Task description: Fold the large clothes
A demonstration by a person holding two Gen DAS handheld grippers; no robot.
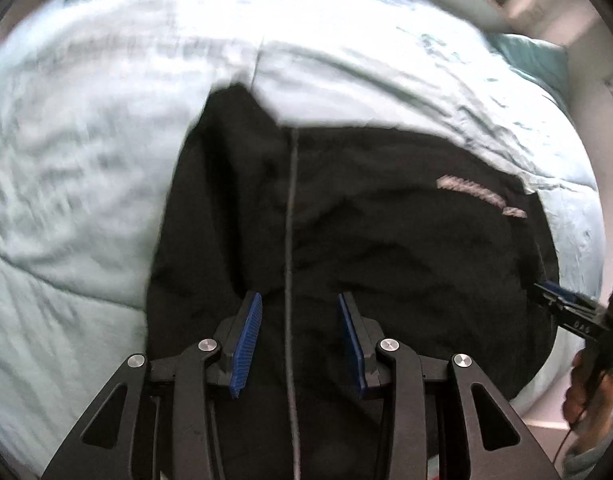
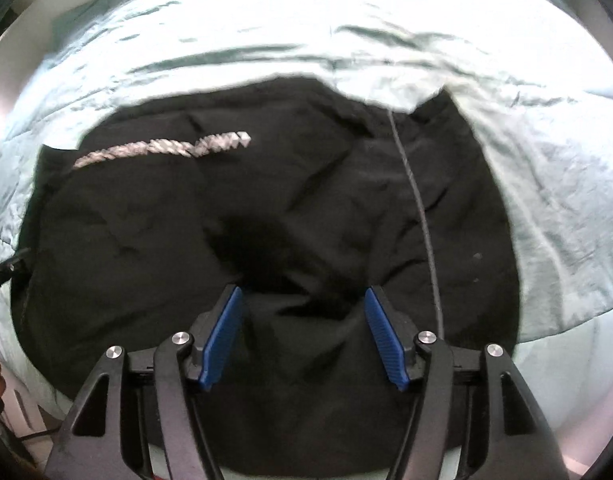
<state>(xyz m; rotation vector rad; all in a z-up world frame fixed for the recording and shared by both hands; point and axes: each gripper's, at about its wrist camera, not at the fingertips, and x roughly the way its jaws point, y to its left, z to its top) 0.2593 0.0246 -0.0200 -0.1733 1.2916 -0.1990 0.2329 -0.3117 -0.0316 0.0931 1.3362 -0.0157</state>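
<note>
Left gripper (image 1: 300,304) pointing steeply down over black jacket (image 1: 346,220), jaws apart, nothing clamped. Right gripper (image 2: 302,300) likewise, jaws wider, empty. Jacket spread flat on pale green bedspread (image 1: 86,140), near its front edge.

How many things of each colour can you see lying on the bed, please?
Black: 1, the jacket, lying on the quilt.
Pale green: 2, the quilt and a pillow.
Total: 3
</note>
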